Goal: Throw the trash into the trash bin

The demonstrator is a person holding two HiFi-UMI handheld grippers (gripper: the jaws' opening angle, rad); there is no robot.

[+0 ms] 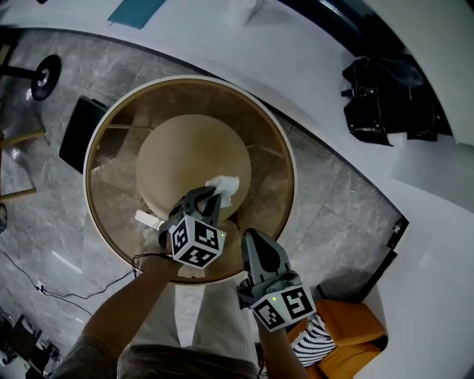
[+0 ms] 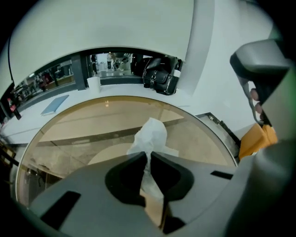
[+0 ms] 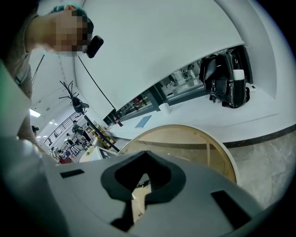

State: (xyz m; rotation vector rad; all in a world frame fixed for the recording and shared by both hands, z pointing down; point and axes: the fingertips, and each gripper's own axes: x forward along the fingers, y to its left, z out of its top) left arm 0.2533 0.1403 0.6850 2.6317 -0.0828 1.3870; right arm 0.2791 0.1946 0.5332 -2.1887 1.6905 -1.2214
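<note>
Round glass surface point(image 1: 185, 78) w/ a tan rim; a tan disc base point(image 1: 185, 148) shows thru the glass. Grey marble floor point(image 1: 348, 215) lies below & all round it. A white curved counter point(image 1: 311, 66) wraps the far side. On the counter a black bag point(image 1: 381, 100) sits at right, a teal sheet point(image 1: 137, 9) further left. On the floor: a black flat panel point(image 1: 80, 133) left of the surface, thin cables point(image 1: 44, 289) toward the bottom-left corner, an orange thing point(image 1: 355, 333) at lower right w/ a black-&-white striped cloth point(image 1: 318, 337) touching its left edge. The trash, a crumpled white tissue point(image 1: 224, 185), is over the glass about mid-surface, a bit toward the near side. L gripper point(image 1: 215, 194) points steeply down at it, jaws clamped on its lower part, most of the wad sticking out past the tips. Can't tell if the tissue rests on the glass or is raised off it. A small white object point(image 1: 148, 219) lies just left of L gripper, too small to ID. R gripper point(image 1: 250, 235) hangs by the near rim, right of L gripper & apart from the tissue, jaws together, nothing btw them.
</note>
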